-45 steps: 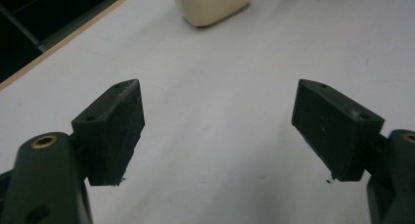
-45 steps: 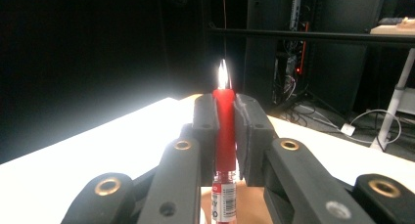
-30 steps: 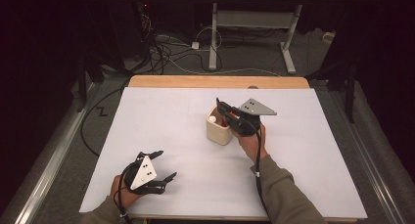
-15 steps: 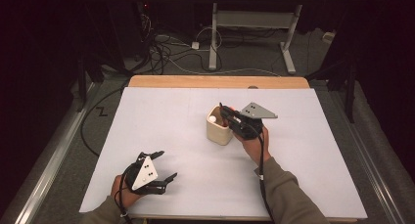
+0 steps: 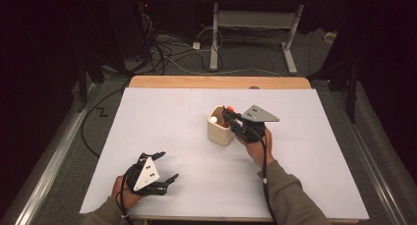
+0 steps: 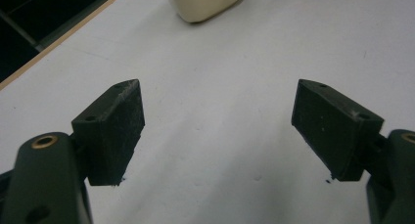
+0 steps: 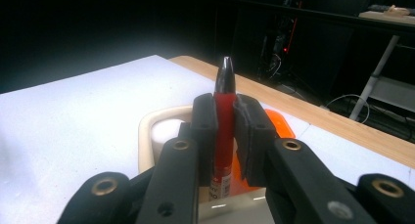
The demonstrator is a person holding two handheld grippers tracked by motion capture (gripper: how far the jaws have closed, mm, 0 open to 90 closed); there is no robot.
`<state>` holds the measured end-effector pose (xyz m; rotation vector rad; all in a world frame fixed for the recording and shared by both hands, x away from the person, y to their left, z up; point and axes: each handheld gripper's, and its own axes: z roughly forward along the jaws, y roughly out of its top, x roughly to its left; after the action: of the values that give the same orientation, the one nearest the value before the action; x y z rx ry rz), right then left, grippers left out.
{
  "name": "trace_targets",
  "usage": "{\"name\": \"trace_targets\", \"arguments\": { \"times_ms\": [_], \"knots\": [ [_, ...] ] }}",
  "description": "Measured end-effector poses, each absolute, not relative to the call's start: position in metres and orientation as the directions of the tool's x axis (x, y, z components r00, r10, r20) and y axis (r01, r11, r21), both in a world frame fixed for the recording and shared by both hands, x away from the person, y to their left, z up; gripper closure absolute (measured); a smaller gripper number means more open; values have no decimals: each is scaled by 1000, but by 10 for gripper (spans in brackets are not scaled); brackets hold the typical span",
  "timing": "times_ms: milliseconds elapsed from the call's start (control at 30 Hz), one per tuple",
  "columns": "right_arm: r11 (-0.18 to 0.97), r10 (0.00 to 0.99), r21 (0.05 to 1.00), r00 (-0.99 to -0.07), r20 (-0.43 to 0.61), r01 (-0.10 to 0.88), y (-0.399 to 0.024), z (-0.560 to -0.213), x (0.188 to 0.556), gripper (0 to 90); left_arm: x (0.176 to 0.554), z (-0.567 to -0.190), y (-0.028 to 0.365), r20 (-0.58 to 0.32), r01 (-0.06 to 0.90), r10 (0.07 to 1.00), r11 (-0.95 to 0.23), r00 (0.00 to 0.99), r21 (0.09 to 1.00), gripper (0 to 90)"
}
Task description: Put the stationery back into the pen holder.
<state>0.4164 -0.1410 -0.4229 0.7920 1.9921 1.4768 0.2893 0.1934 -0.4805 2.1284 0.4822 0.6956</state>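
Nearest the person, at the front-left of the white table [image 5: 162,117], the left gripper [image 5: 156,175] is held low in the left hand [image 5: 123,189], w/ a grey three-cornered plate [image 5: 147,167] on top. In the left gripper view its jaws are seen spread wide apart, nothing betw. them but bare white surface; the base of the cream cup [image 6: 204,3] is seen farther off at the top edge. Farther in, near the table's centre, the right gripper [image 5: 227,118] is held by the right hand [image 5: 255,146], a sleeve and a black cable [image 5: 264,166] trailing back from it; a second grey plate [image 5: 258,114] is carried on top. Its jaws are clamped on a red pen [image 7: 224,131] w/ a dark tip, held upright directly over the cream cup [image 5: 219,128], lower end inside the rim. Inside the cup a white cylindrical item [image 7: 165,131] is seen on one side and an orange item [image 7: 280,124] on the other; what they are cannot be told, being partly blocked by the jaws. Beyond the white surface a wooden table edge [image 5: 216,81] is seen. Past that, on the grey floor, a tangle of cables [image 5: 167,48] is laid beside the white legs of another table [image 5: 251,33]; surroundings are dark.
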Motion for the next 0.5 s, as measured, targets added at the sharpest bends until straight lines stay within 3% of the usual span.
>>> {"name": "trace_targets", "arguments": {
  "times_ms": [500],
  "knots": [
    [248, 727, 958, -681, -86, 144, -147, -423, 412, 756, 289, -480, 193, 313, 98, 553, -591, 772, 801, 197]
  ]
}}
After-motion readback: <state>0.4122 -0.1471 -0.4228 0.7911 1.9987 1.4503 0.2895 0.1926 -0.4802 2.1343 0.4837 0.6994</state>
